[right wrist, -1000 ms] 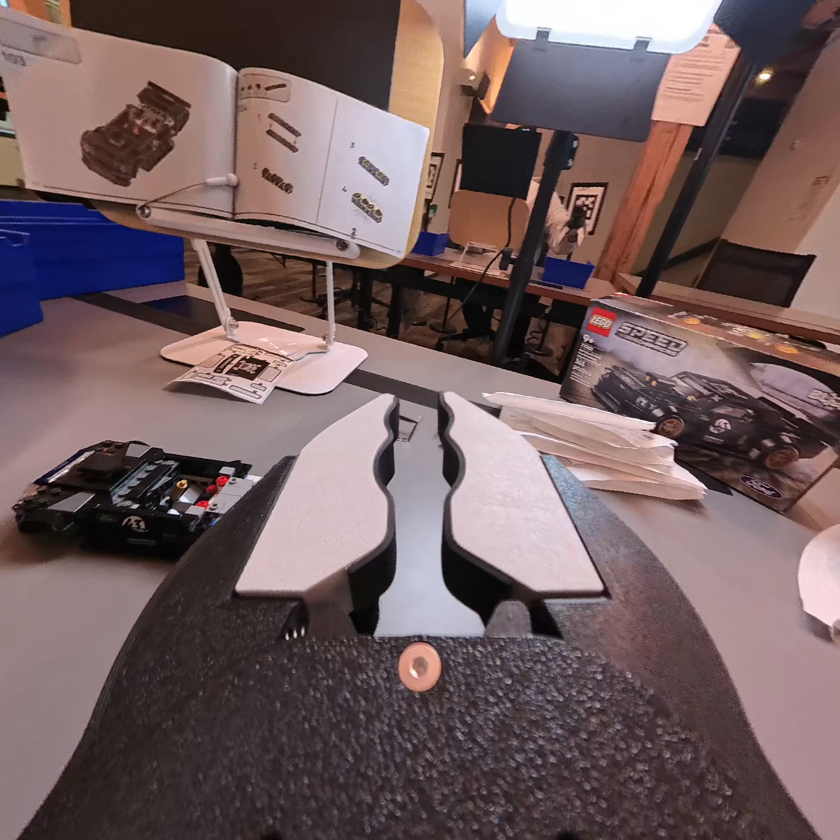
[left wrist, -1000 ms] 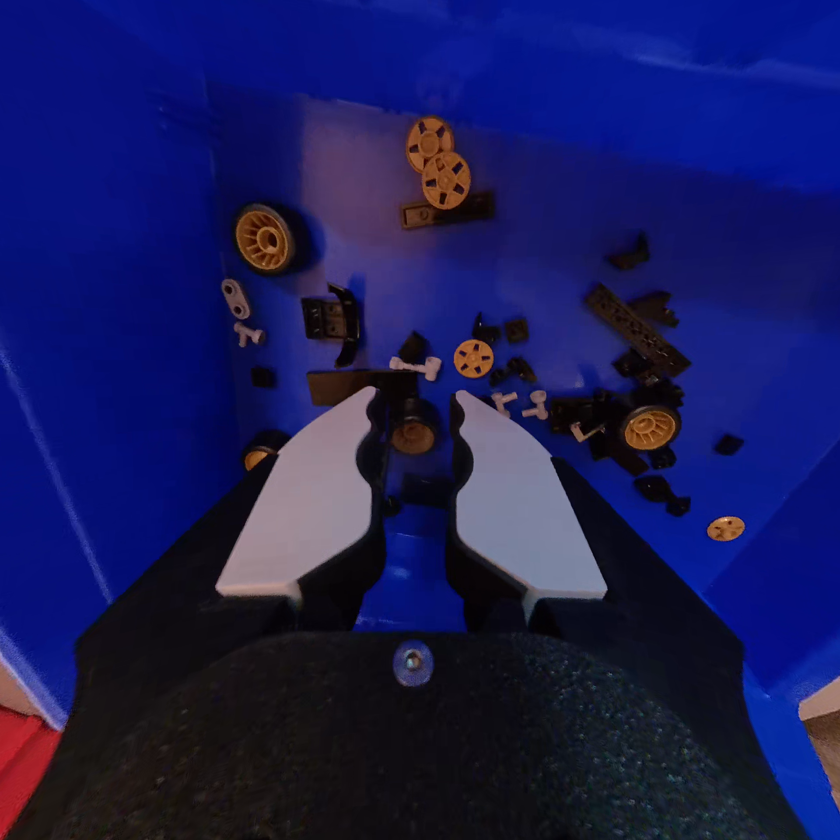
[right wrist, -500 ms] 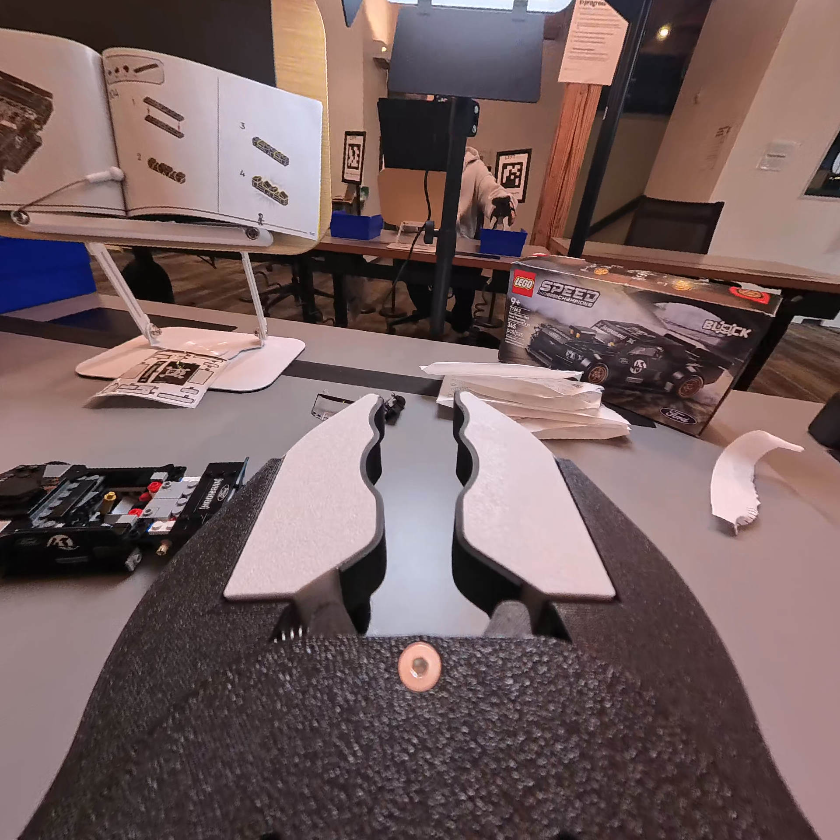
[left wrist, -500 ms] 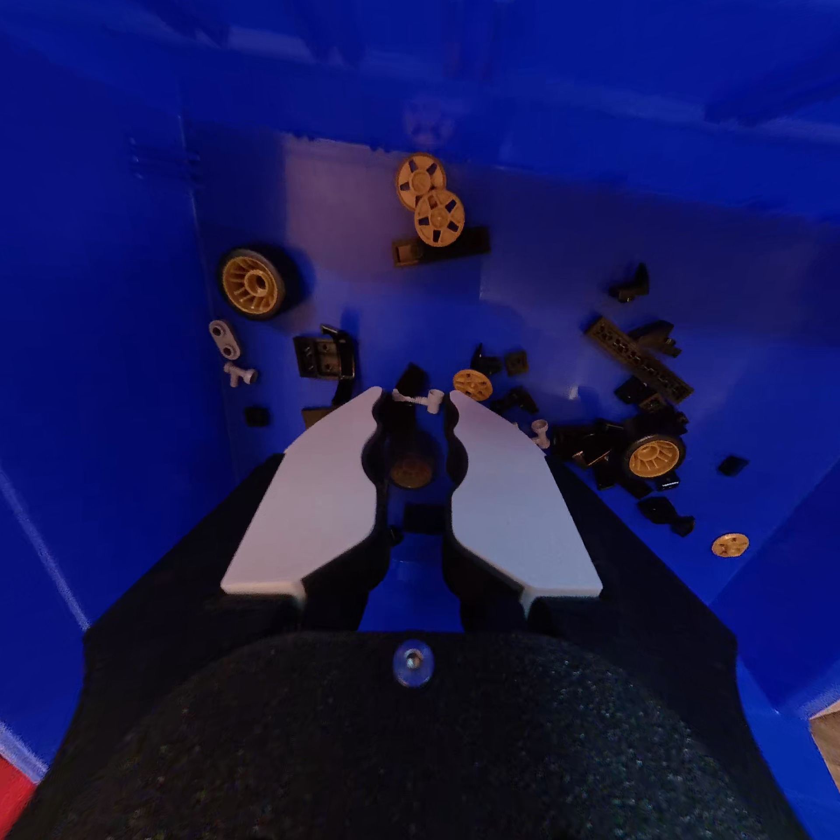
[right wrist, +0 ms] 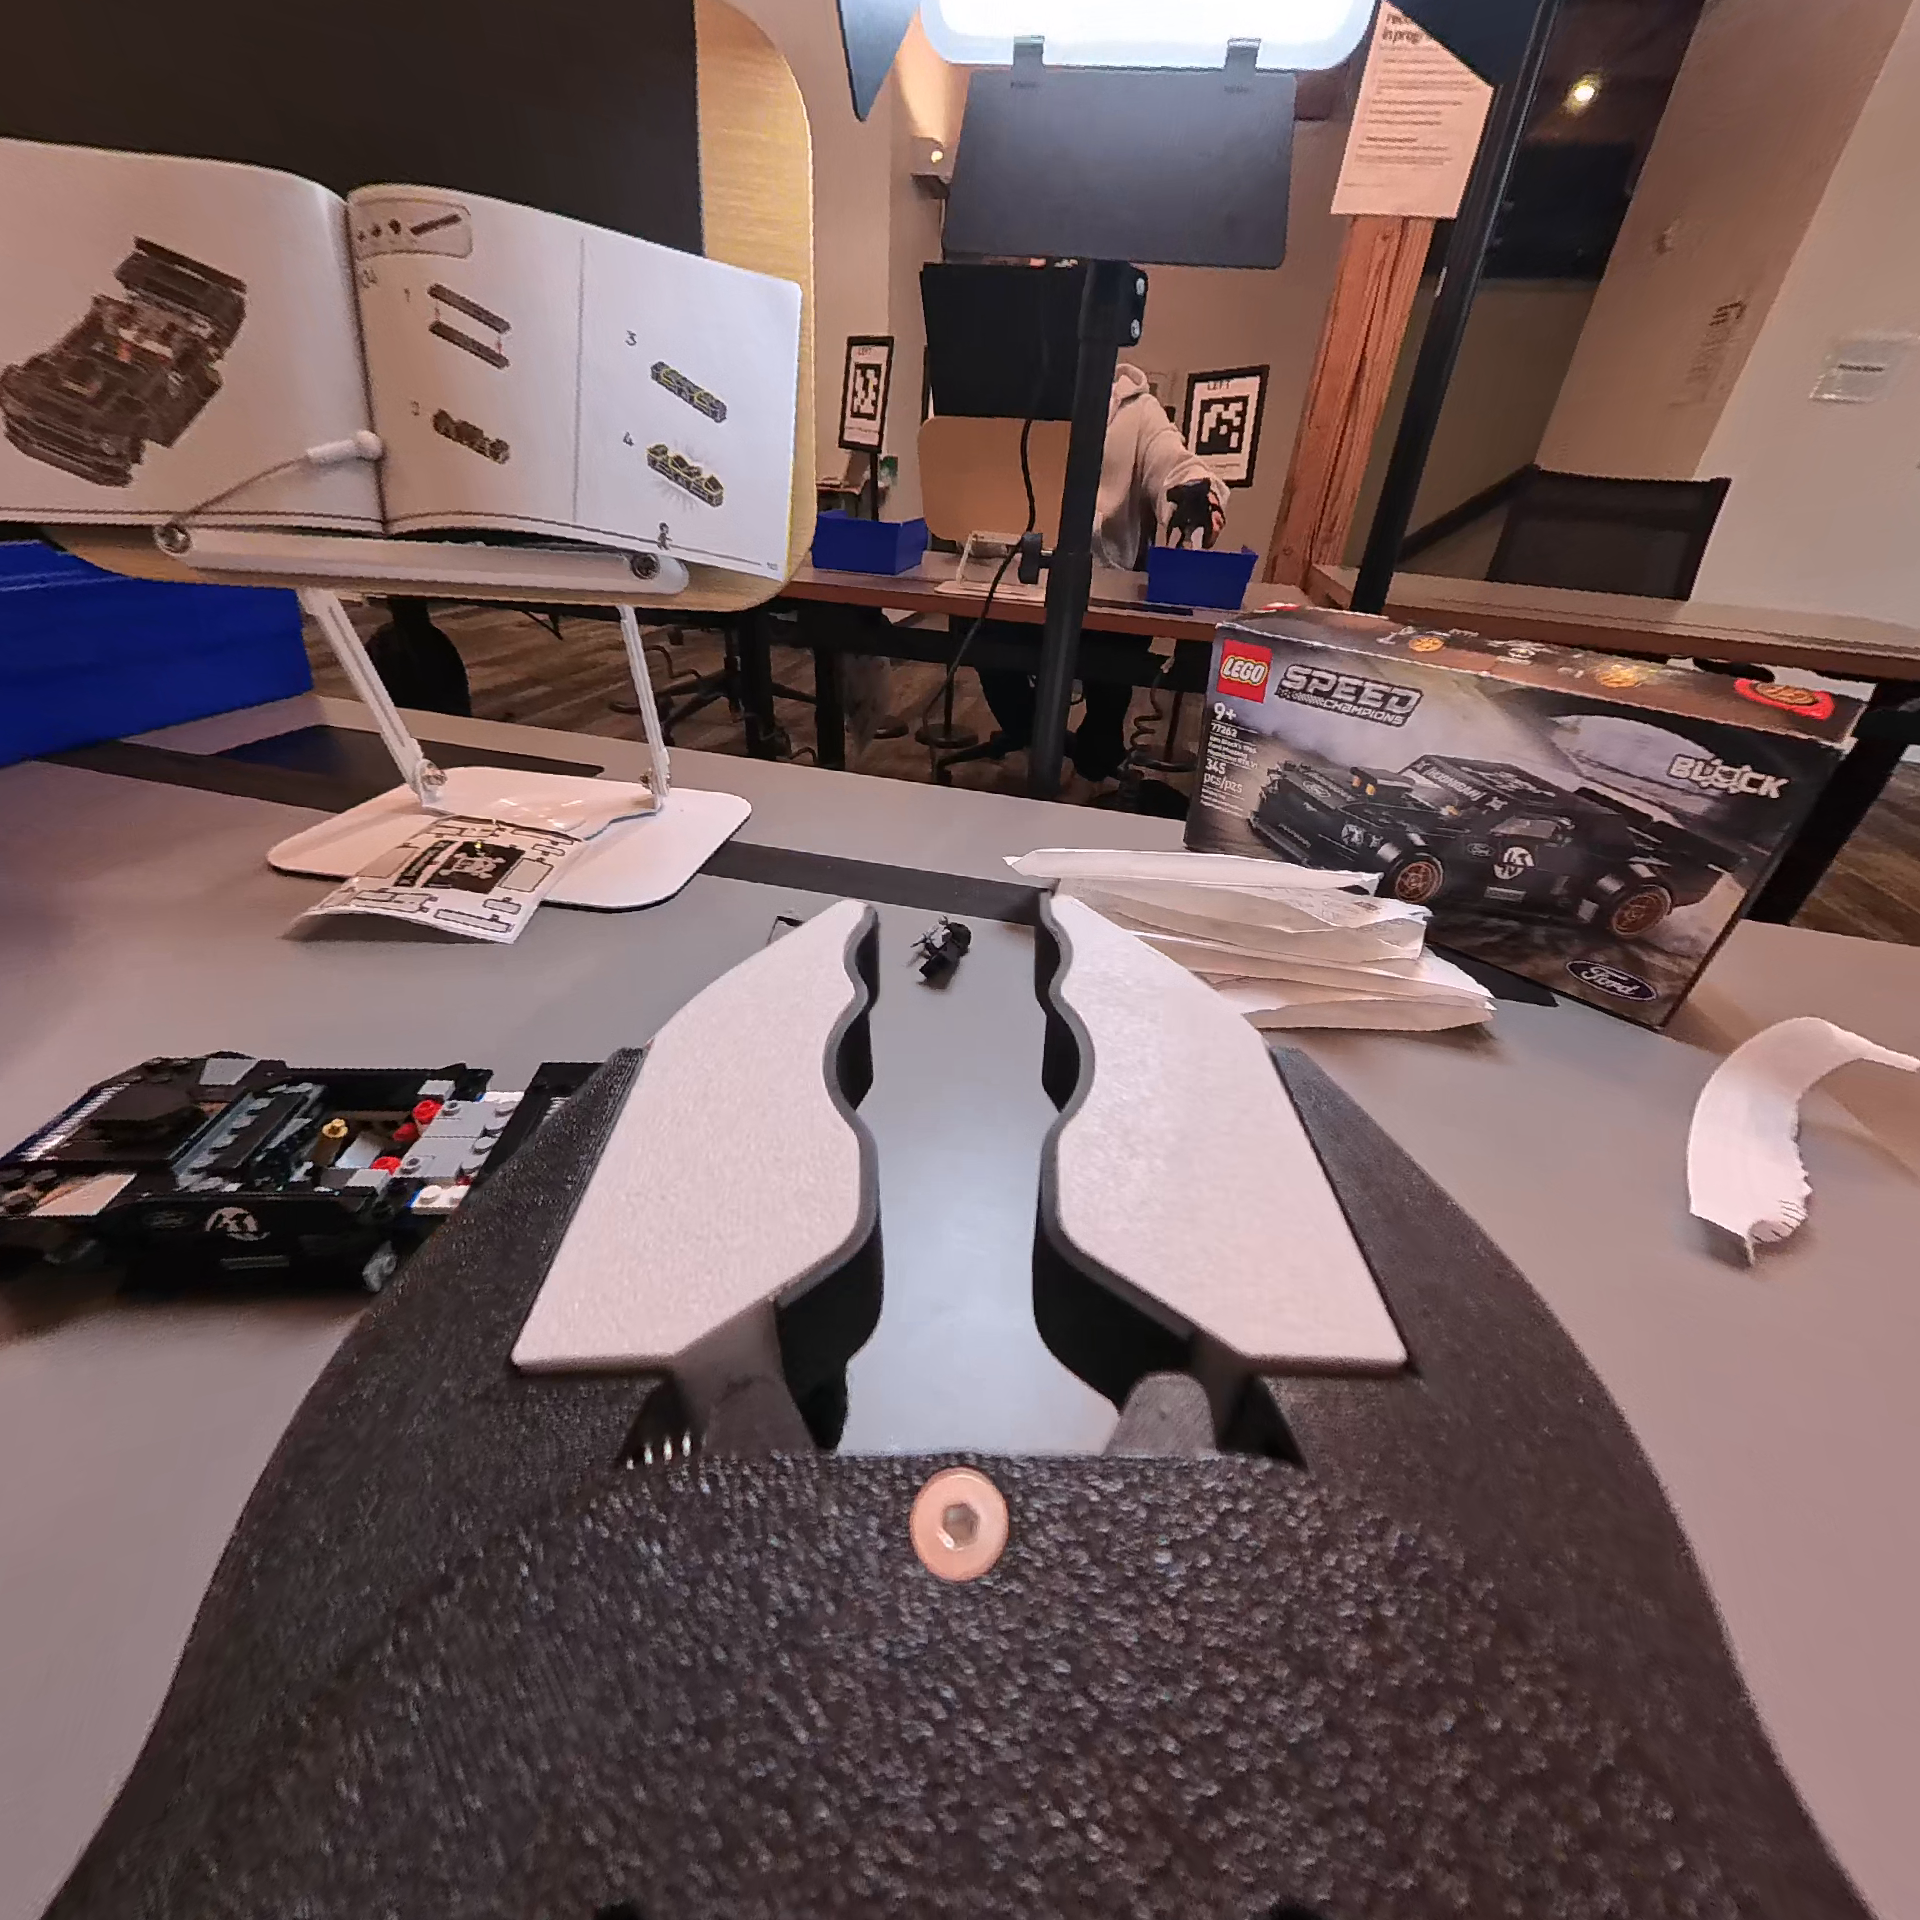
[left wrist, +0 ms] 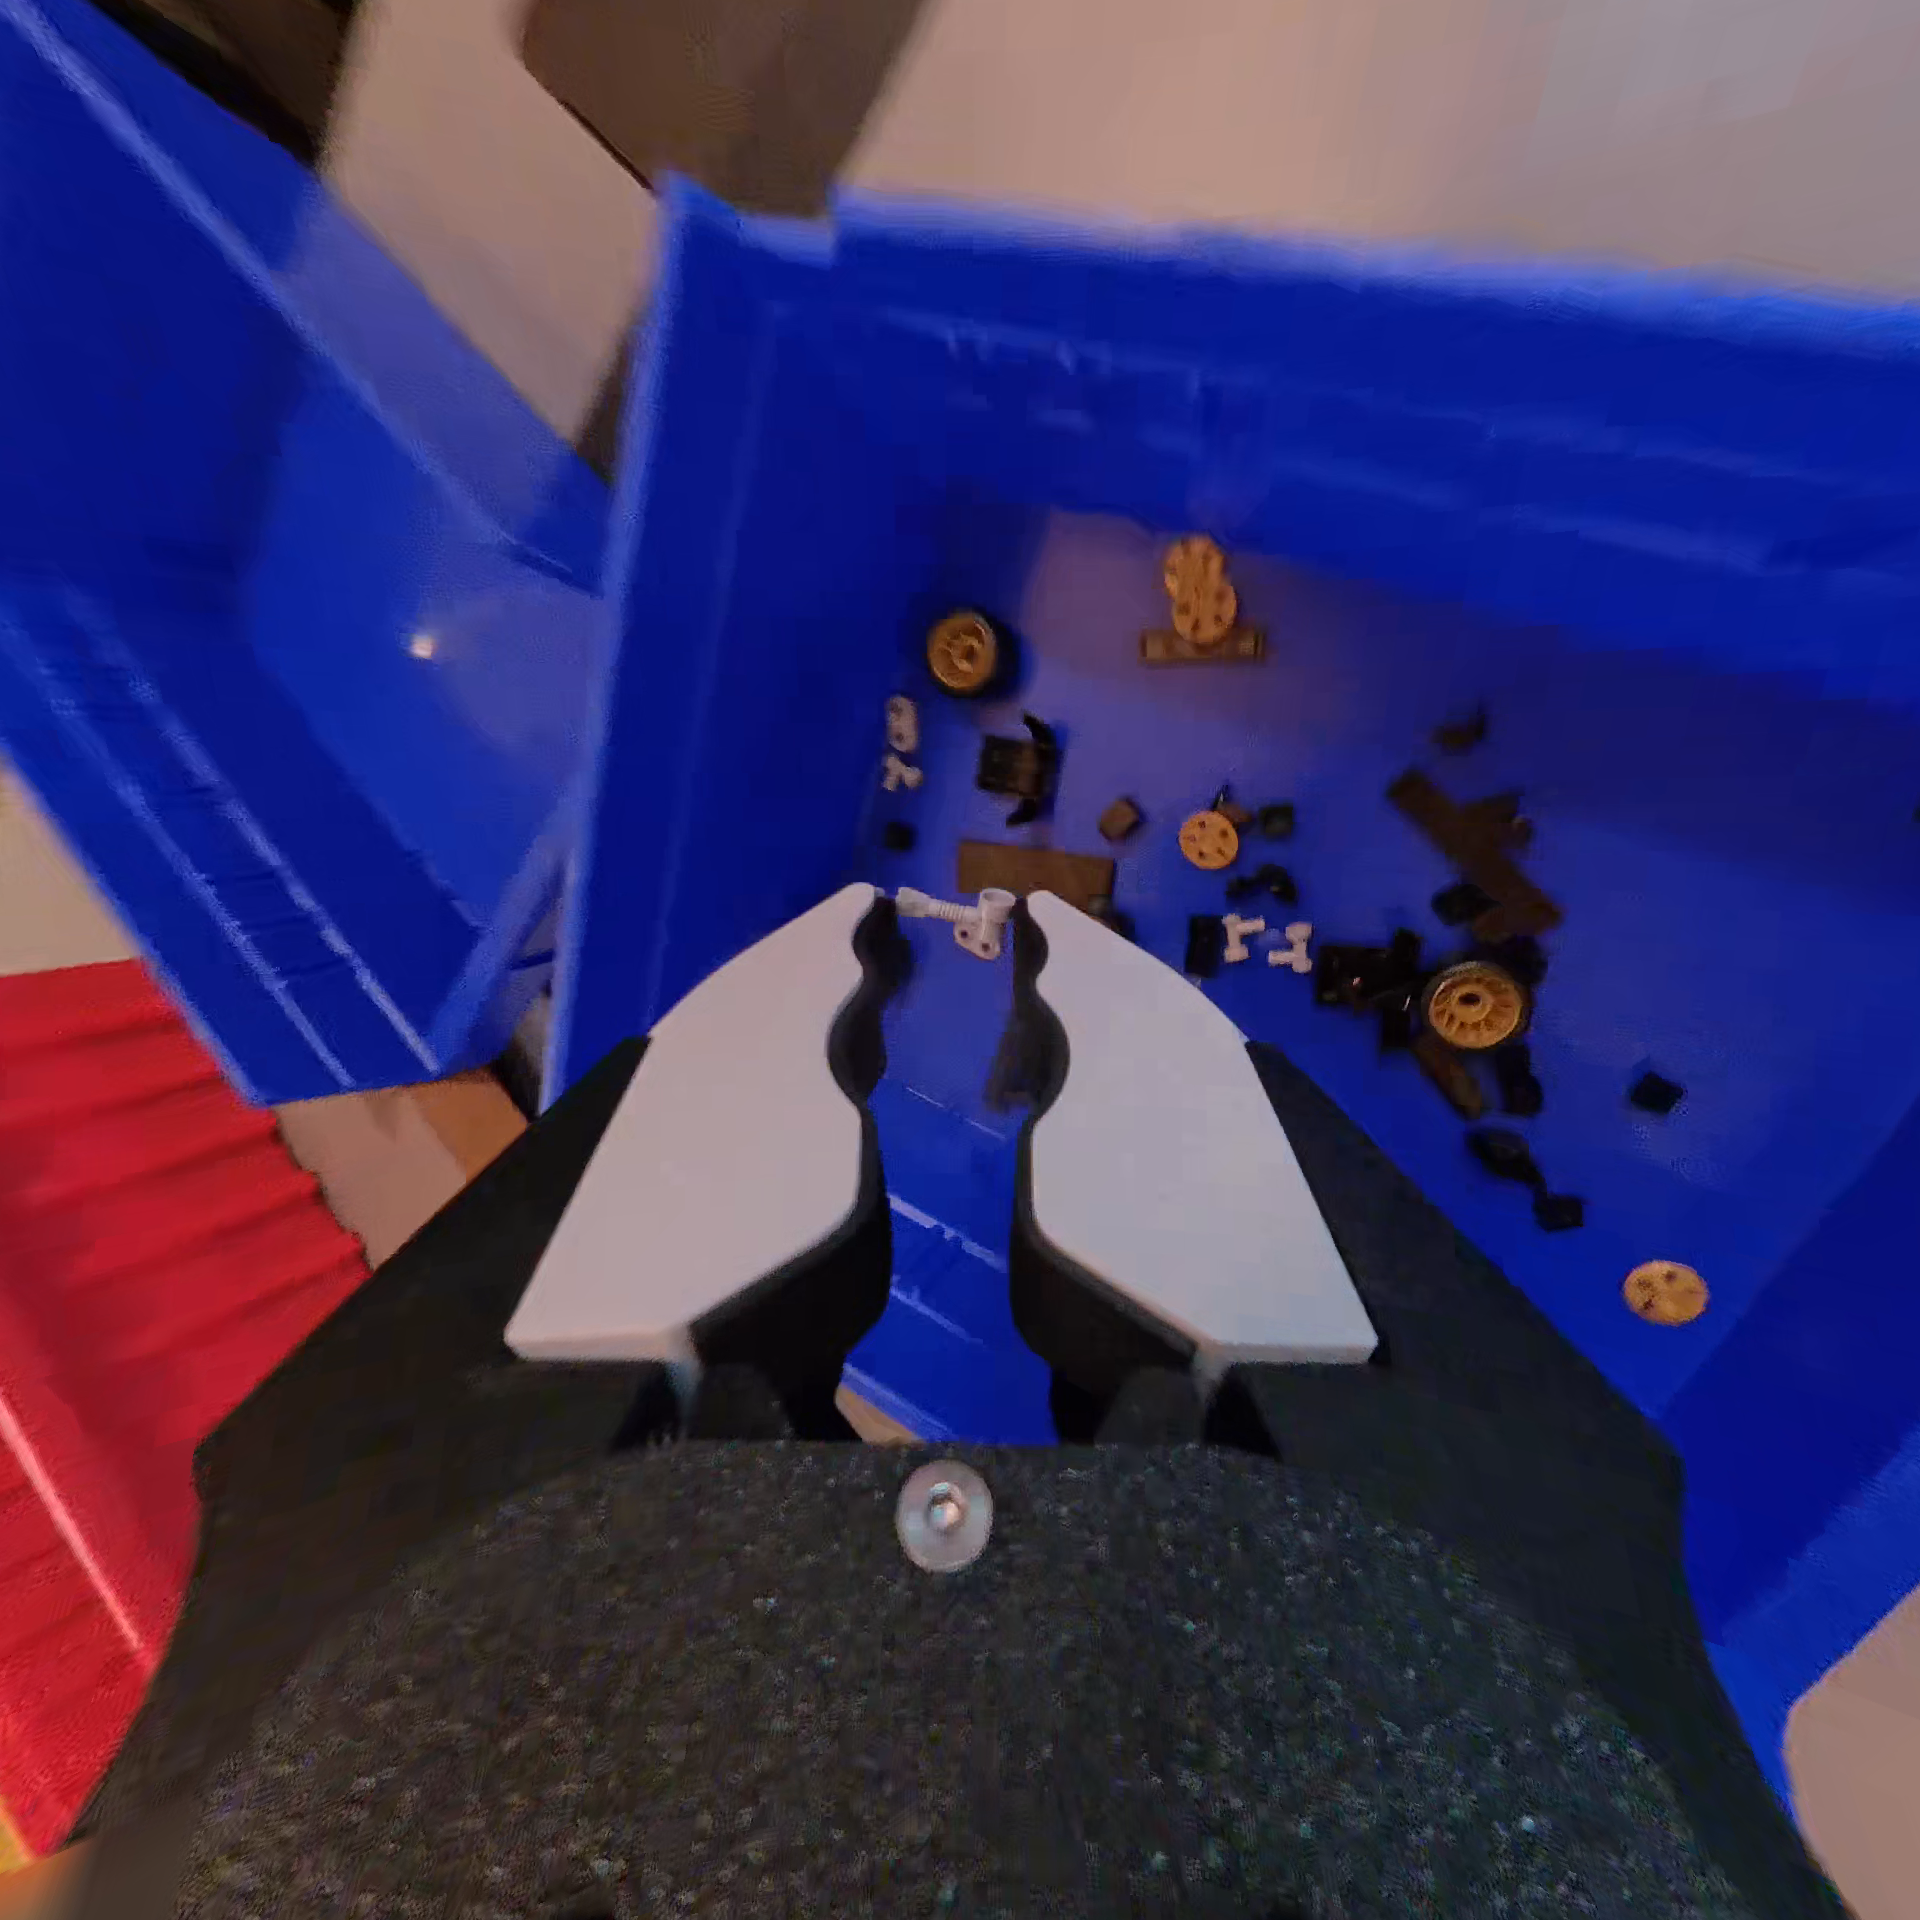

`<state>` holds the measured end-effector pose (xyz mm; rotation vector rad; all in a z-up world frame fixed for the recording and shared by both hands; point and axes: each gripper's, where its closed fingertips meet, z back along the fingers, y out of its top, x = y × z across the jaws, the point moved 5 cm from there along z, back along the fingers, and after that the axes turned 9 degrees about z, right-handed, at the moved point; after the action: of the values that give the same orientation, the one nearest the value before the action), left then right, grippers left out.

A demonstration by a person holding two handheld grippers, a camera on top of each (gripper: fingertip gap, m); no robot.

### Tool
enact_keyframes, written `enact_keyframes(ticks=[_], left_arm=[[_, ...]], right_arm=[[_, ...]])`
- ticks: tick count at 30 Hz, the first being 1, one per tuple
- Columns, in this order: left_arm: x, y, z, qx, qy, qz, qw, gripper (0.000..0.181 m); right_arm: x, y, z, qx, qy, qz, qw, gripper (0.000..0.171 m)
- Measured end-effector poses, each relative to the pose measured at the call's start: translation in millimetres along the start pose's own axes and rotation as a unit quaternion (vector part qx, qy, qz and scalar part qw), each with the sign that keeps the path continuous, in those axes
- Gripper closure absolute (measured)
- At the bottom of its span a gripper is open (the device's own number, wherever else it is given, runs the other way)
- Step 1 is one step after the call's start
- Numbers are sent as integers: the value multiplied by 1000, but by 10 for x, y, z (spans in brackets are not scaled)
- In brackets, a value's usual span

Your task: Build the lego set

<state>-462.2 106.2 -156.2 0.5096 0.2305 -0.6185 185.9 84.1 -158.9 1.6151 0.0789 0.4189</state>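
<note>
Left gripper (left wrist: 951,920): jaws narrowly apart, with a small white connector piece (left wrist: 971,920) spanning the gap at the tips. It appears clamped between them; the view is blurred, so contact on both tips cannot be confirmed. Beyond the fingers lies the blue bin (left wrist: 1351,416), its floor strewn with loose parts: a gold-hubbed wheel (left wrist: 1473,1006) to the right of the tips, another wheel (left wrist: 964,649) farther ahead.

Right gripper (right wrist: 954,920): fingers apart, holding nothing, above the grey table (right wrist: 312,987). A small black piece (right wrist: 940,948) lies on the table just past the tips, between them. The part-built car (right wrist: 239,1164) sits left of the fingers; the instruction booklet (right wrist: 416,364) stands beyond.

Judgement: part retrieval in hand. The next move calls for carrying the connector to the car and seating it square.
</note>
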Motion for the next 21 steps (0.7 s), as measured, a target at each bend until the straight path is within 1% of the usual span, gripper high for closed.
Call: enact_keyframes(ticks=[3, 5, 8, 9, 11, 13, 15, 17, 19, 21], left_arm=[[123, 110, 325, 93, 34, 27, 995, 159], [400, 253, 580, 182, 21, 39, 982, 159], [1079, 529, 926, 317, -52, 51, 946, 159], [1373, 626, 1008, 351, -100, 53, 929, 159], [1974, 816, 1091, 396, -202, 49, 894, 159], [2506, 1003, 1044, 415, -274, 34, 867, 160], [2922, 1211, 899, 428, -304, 23, 851, 160], [3275, 1404, 734, 431, -328, 5, 841, 160], [3556, 1572, 657, 426, -383, 12, 820, 159], [3727, 1719, 690, 411, -465, 63, 782, 159]], right_arm=[[-40, 27, 8, 7, 11, -1, 1000, 142], [-81, 45, 12, 12, 22, 1, 1000, 143], [-198, 84, 5, 22, 54, 6, 998, 146], [-257, 100, 3, 26, 69, 12, 997, 147], [-399, 124, 0, 33, 100, 37, 994, 148], [-602, 138, 18, 39, 155, 65, 985, 155], [-868, 130, 62, 35, 242, 71, 967, 158], [-1130, 134, 124, 25, 322, 60, 944, 158], [-1313, 163, 174, 29, 356, 77, 931, 157], [-1433, 207, 217, 50, 359, 132, 922, 156]])
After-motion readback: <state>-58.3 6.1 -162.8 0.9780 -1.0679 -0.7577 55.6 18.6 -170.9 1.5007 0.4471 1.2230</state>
